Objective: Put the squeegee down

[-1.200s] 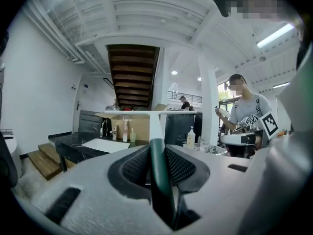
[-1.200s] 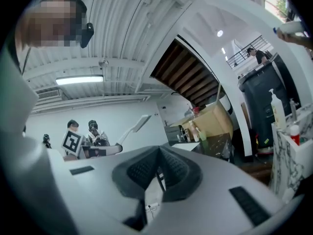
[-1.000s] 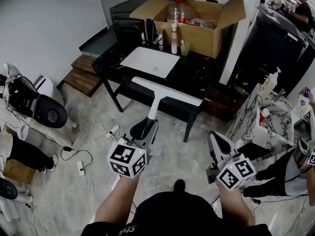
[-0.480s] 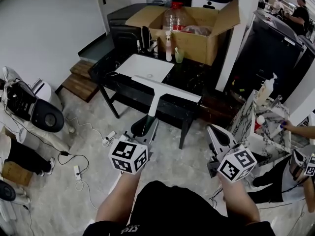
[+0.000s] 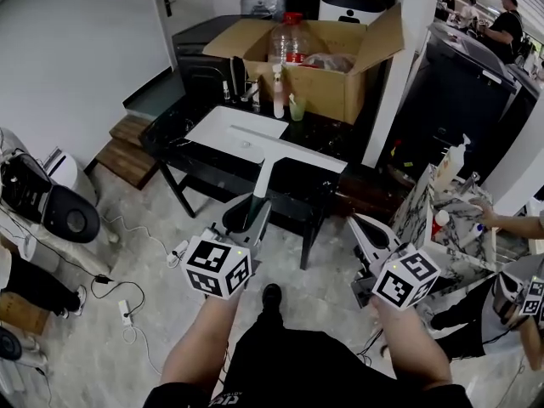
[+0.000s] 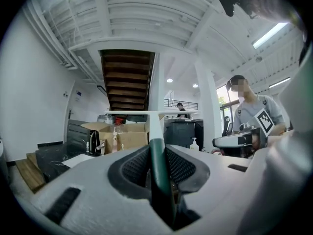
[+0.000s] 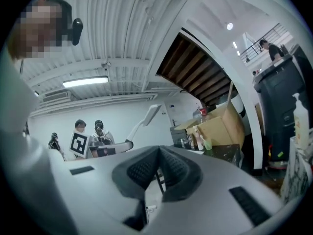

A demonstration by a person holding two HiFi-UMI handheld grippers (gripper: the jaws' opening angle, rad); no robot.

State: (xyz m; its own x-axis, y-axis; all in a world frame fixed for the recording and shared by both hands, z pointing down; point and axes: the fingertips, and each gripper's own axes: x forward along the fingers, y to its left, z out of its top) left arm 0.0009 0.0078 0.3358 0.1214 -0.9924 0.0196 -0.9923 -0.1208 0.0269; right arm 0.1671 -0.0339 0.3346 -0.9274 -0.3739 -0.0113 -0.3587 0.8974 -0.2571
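The squeegee [image 5: 285, 149] has a long white blade, a white neck and a dark green handle [image 6: 159, 173]. My left gripper [image 5: 244, 217] is shut on that handle and holds the squeegee roughly level, blade forward. In the head view the blade hangs over the black table [image 5: 319, 185], just in front of the white sink basin [image 5: 234, 128]. My right gripper [image 5: 364, 235] is to the right, short of the table, its pads together with nothing between them. The right gripper view shows the squeegee [image 7: 148, 115] off to its left.
A cardboard box [image 5: 331, 79], a large water bottle [image 5: 287, 42], a spray bottle [image 5: 278, 92] and a green cup [image 5: 297, 109] stand behind the sink. A marble-patterned shelf [image 5: 455, 215] with bottles is at the right. Cables and a black-and-white appliance [image 5: 47, 198] lie on the left floor.
Both grippers have moved forward toward the black table. The squeegee blade now reaches over the tabletop beside the sink. The grip on the handle is unchanged.
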